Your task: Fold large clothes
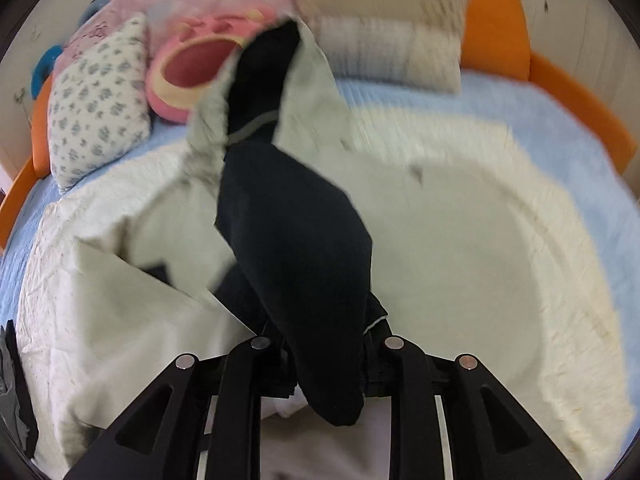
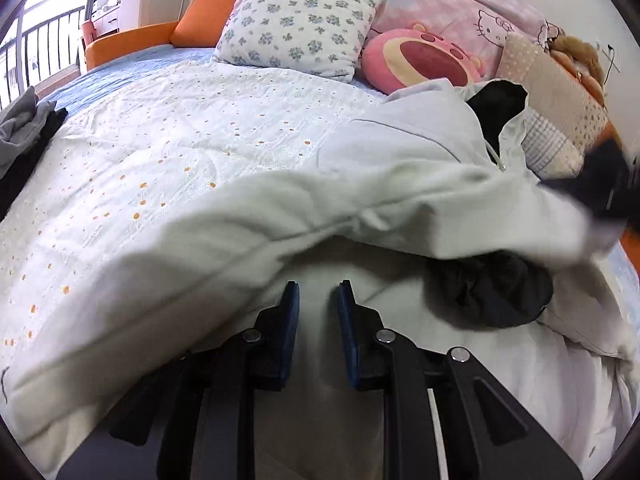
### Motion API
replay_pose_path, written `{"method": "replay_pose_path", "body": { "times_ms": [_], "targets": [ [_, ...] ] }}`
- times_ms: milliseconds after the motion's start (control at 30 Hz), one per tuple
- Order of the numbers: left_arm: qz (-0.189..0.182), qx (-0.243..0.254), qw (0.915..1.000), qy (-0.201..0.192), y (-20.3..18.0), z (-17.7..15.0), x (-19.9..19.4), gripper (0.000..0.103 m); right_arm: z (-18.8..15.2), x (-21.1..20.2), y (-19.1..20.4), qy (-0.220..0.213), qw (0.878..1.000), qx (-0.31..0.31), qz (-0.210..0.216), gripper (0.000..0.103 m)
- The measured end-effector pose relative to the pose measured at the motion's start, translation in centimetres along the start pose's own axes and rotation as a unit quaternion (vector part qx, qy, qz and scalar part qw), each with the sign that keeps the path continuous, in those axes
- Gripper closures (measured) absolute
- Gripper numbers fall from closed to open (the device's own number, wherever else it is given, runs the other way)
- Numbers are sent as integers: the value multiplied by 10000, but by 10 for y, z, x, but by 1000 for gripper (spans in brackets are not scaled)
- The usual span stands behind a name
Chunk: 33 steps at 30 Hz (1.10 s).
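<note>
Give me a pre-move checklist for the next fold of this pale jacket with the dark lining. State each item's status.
1. Left tool gripping the garment: ok; dark lining sits bunched between its fingers.
2. Right tool gripping the pale jacket: cannot tell; its blue pads stand a little apart with pale cloth beyond them, contact not visible.
3. Jacket lying flat: not ok; it is rumpled, the lining showing at the hood.
4. Landing area on the white quilt: ok; bare to the jacket's left in the right wrist view.
5. Flowered pillow and pink plush clear of the jacket: ok.
6. Left wrist view sharp enough to judge: not ok; blurred.
</note>
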State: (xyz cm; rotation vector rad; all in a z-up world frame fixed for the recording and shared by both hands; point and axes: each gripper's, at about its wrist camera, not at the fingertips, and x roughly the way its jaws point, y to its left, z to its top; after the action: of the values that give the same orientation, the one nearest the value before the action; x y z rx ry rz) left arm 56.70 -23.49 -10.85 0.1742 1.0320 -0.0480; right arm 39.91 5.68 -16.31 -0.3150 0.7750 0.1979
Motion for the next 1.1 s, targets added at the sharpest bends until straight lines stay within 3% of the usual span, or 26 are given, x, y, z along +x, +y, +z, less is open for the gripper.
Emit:
{"method": "replay_pose_path", "body": {
  "times_ms": [100, 200, 267, 333, 400, 467, 500, 533, 633, 800, 867, 967, 1033, 1067, 1100],
  "targets": [
    [389, 341, 9987, 22, -23, -18, 22, 75, 0, 2, -7, 12, 9998, 124, 154, 82],
    [1001, 948, 9903, -191, -46, -33, 33, 70, -1, 3, -7, 21, 9997, 155, 196, 82],
    [1509, 1393, 9783, -290, -61, -40, 36, 65, 0, 3, -7, 23, 9996, 164, 208, 82],
    [2081, 1842, 9604, -213, -78, -46, 37, 61, 1, 4, -8, 28, 9994, 207, 284, 82],
    [2208, 1998, 9546, -61, -83, -45, 32, 52, 1, 3, -8, 29, 9994, 202, 276, 82],
    [2046, 1858, 9610, 35, -74, -39, 16, 14, 1, 3, -5, 27, 9996, 167, 225, 82],
    [1662, 1701, 9713, 50, -65, -35, -1, 7, 1, 3, -4, 29, 9997, 135, 184, 81],
    [1301, 1593, 9786, 63, -57, -33, -15, 6, 1, 3, -3, 30, 9998, 108, 157, 81],
    [725, 1422, 9871, -89, -36, -27, -65, 5, 2, 3, 1, 29, 10000, -31, 16, 81],
    [460, 1160, 9881, -902, 28, -12, -164, 3, 4, 3, 8, 51, 9991, -351, -243, 78],
    [381, 916, 9891, -1091, 60, -9, -193, 3, 5, -1, -2, 168, 9993, -317, 104, 78],
    [94, 349, 9894, -1404, 126, -7, -235, 3, 0, -12, -47, 555, 9908, 373, 1174, 77],
    [-34, 19, 9883, -1522, 166, -7, -246, 3, -6, -17, -79, 781, 9832, 727, 1482, 57],
    [-92, -120, 9878, -1552, 181, -9, -247, 3, -11, -20, -107, 997, 9789, 982, 1491, 35],
    [-193, -346, 9859, -1627, 205, -13, -248, 3, -14, -23, -128, 1045, 9763, 1168, 1490, 29]
  ]
}}
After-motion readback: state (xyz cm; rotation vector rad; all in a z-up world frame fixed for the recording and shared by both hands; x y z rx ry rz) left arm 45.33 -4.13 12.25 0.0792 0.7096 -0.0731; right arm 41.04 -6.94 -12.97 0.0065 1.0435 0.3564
